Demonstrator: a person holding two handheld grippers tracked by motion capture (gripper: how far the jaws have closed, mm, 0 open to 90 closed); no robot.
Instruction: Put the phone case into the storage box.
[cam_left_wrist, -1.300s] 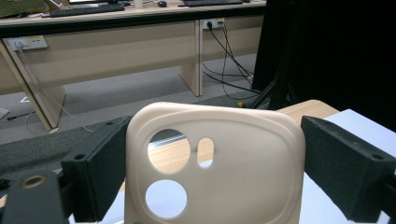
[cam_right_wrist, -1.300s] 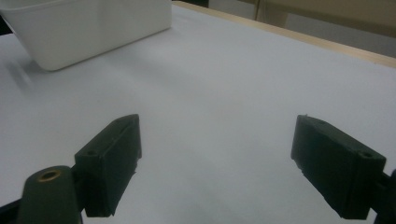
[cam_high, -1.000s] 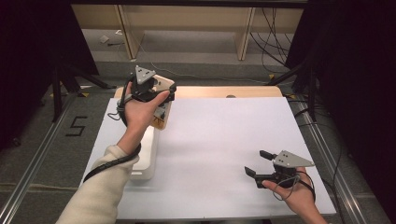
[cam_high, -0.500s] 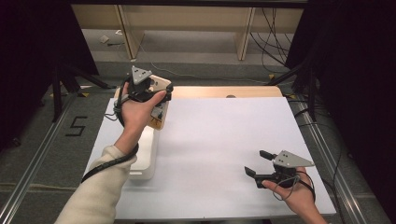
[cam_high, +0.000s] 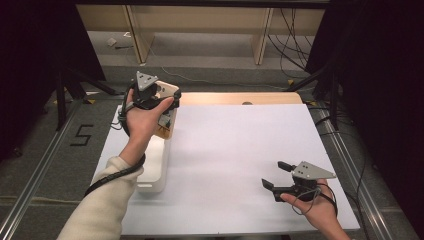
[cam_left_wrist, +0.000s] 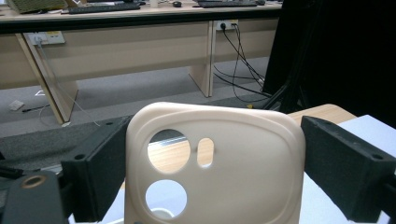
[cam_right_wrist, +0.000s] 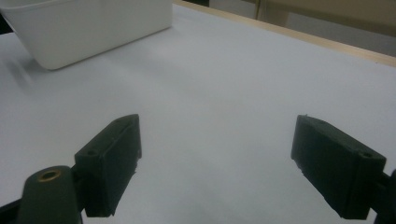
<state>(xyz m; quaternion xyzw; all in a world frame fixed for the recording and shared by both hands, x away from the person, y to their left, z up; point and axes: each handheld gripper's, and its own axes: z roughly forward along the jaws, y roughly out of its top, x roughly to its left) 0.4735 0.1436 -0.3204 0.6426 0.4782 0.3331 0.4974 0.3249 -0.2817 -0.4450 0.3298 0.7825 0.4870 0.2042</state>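
Little has changed: the left gripper (cam_left_wrist: 212, 186) still clamps the beige phone case (cam_left_wrist: 215, 168) between its jaws, raised above the white bin (cam_high: 152, 167). The right gripper (cam_right_wrist: 217, 163) rests gaping, bare table (cam_right_wrist: 224, 84) ahead.

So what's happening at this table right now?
A person works at a white table with a hand-held tool in each hand. The left tool is raised over the table's far left corner, its jaws shut on a beige phone case with camera cutouts. Just below it sits a white bin. The right tool rests low near the front right, jaws open and holding nothing.
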